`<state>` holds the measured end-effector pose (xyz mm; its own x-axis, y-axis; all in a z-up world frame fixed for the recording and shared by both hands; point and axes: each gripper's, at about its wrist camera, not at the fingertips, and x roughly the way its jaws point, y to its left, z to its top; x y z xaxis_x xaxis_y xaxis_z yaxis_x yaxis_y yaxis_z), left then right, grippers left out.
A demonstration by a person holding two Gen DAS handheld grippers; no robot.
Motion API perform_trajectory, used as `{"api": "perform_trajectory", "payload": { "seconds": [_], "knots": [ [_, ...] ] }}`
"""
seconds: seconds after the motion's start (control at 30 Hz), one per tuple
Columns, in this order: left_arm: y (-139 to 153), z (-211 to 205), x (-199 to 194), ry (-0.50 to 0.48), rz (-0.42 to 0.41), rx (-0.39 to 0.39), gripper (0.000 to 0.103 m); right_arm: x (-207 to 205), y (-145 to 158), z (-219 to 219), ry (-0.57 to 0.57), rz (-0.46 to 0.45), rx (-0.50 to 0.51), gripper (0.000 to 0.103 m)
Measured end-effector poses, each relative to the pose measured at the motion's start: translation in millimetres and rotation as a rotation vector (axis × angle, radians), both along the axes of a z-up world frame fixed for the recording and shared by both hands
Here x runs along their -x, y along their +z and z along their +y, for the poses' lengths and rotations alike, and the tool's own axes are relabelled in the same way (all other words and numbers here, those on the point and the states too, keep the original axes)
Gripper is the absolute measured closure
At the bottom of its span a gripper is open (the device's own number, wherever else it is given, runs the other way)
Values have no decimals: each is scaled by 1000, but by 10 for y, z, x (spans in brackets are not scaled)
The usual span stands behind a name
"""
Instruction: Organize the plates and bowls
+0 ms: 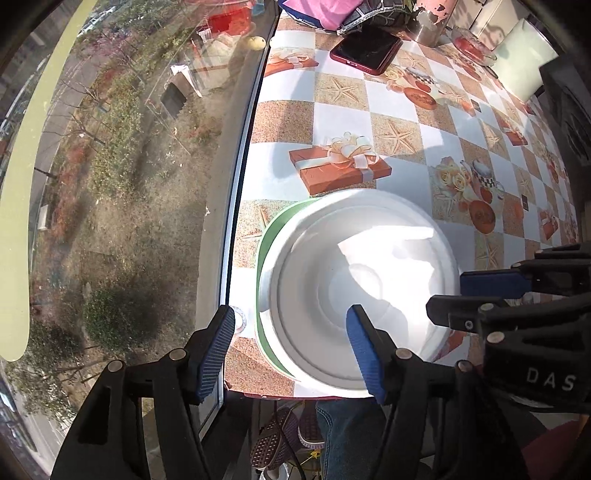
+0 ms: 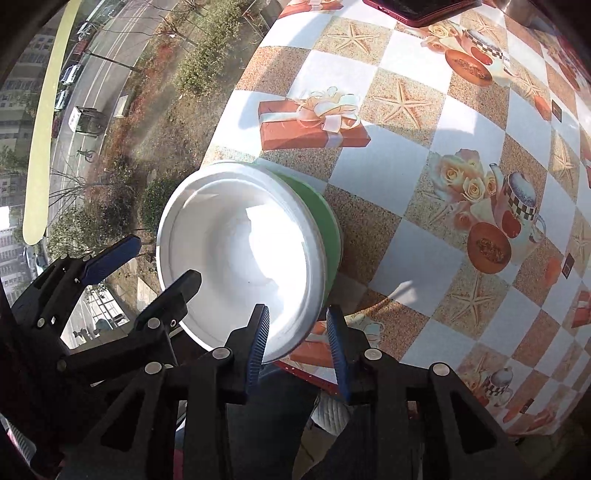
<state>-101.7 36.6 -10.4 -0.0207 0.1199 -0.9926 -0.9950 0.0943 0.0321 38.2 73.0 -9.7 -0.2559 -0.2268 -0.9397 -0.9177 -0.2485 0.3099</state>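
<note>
A bowl, white inside and green outside [image 1: 354, 280], sits near the table's front left corner; it also shows in the right wrist view [image 2: 240, 251]. It looks like nested bowls, but I cannot tell how many. My left gripper [image 1: 291, 350] is open, its fingers straddling the bowl's near left rim. My right gripper [image 2: 297, 339] is open around the bowl's near right rim, and shows at the right in the left wrist view [image 1: 461, 291]. Neither grips the bowl.
The patterned checkered tablecloth [image 1: 406, 122] covers the table beside a large window [image 1: 110, 184]. A red phone [image 1: 365, 50], a metal pot [image 1: 428, 29], a glass dish [image 1: 472, 46] and cloth items lie at the far end. The table's front edge is just below the bowl.
</note>
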Motion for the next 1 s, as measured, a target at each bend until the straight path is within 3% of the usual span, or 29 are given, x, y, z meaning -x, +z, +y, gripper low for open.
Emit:
{"api": "perform_trajectory", "payload": {
  "seconds": [0.03,0.13,0.2,0.37,0.43,0.57,0.7,1.0],
  "knots": [
    [34,12,18,8,-4,-19,32,-47,34,7,-3,-14,-17,36],
    [131,35,85,27,-36,-31,20,-208,171,14,-14,-27,-61,10],
    [185,46,85,19,-41,-23,19,-293,251,5,-21,-38,-78,1],
    [447,54,-59,-45,-56,-58,19,-388,444,-48,-41,-65,-127,1],
    [519,69,-107,-59,-32,-48,19,-380,515,-46,-58,-63,-160,1],
    [524,110,-198,-68,-69,-27,19,-291,598,-8,-51,-95,-211,1],
    [519,114,-278,-93,-26,-28,19,-280,561,-10,-41,-106,-197,1],
    [507,126,-277,-82,-22,-25,19,-356,524,21,-67,-110,-162,1]
  ]
}}
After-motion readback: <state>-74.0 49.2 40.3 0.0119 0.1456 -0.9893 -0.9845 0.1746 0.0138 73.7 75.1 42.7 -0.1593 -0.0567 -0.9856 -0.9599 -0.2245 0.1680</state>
